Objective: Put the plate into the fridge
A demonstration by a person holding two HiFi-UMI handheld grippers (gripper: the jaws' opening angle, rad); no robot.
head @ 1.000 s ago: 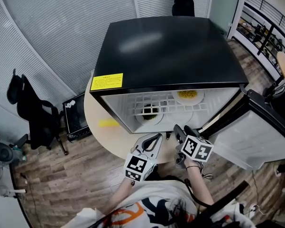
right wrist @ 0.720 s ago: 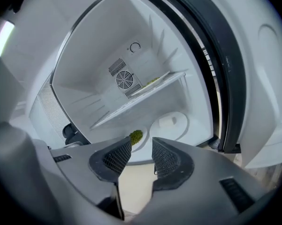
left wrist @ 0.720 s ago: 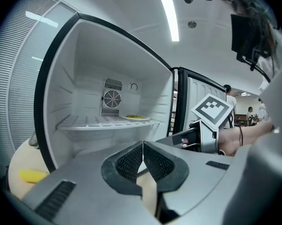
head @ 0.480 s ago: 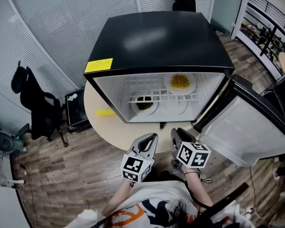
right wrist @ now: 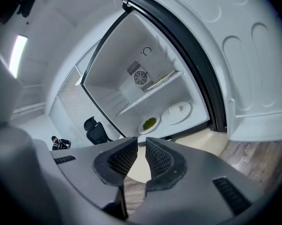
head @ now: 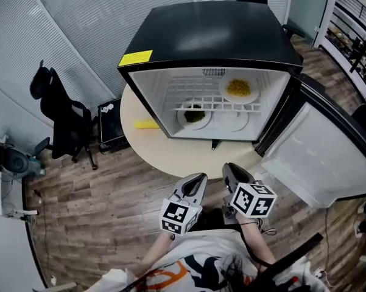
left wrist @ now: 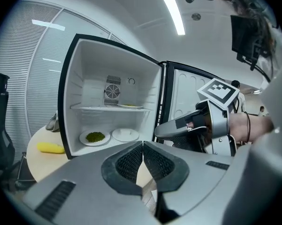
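Head view: we are looking steeply down on the black-topped fridge [head: 207, 35], which is standing on the round table [head: 170, 160] with its door [head: 316, 157] swung wide open at the right. An office chair [head: 61, 120] is standing left of the table. We are holding both grippers side by side, well apart from the fridge. The left gripper [head: 201, 176] is pressing its pads together on nothing. The right gripper [head: 228, 166] is closing its jaws, a narrow gap showing and nothing between them. Three plates are resting inside the fridge. The plate of yellow food [head: 239, 90] is sitting on the wire shelf. The plate of green food [head: 193, 115] is lying on the compartment floor just beside the empty white plate [head: 231, 121]. A yellow object [head: 146, 124] is lying on the table just left of the fridge.
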